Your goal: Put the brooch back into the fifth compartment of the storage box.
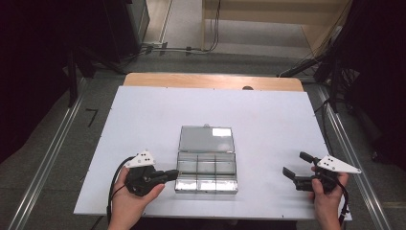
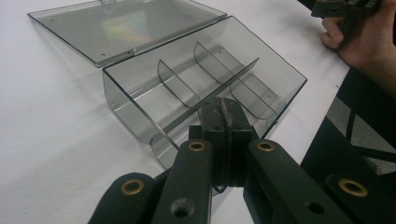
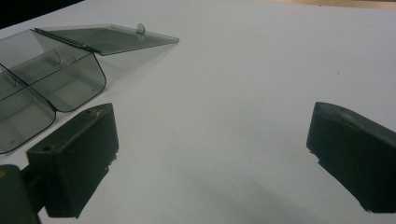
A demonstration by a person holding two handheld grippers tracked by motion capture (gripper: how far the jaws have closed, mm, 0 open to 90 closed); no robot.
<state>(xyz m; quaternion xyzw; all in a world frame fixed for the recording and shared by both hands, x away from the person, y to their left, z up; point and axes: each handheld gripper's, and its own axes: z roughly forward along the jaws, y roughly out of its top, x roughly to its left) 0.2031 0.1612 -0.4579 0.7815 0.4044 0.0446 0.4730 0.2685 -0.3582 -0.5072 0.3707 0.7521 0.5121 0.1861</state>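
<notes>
- Near the desk's (image 1: 143,105) front edge, about midway along it, lies the clear compartment box (image 1: 207,172), its lid (image 1: 206,138) swung flat toward the far edge.
- In the right gripper view, the box (image 3: 46,93) is cut off at the picture's left edge.
- The dividers (image 2: 177,84) are see-through, so the compartment floors are hard to make out.
- The left gripper (image 1: 168,175) is clenched on nothing, its tips just beside the box's left end; contact cannot be told.
- The right gripper (image 1: 294,168) is released, jaws spread wide over bare desk near the right edge, well apart from the box.
</notes>
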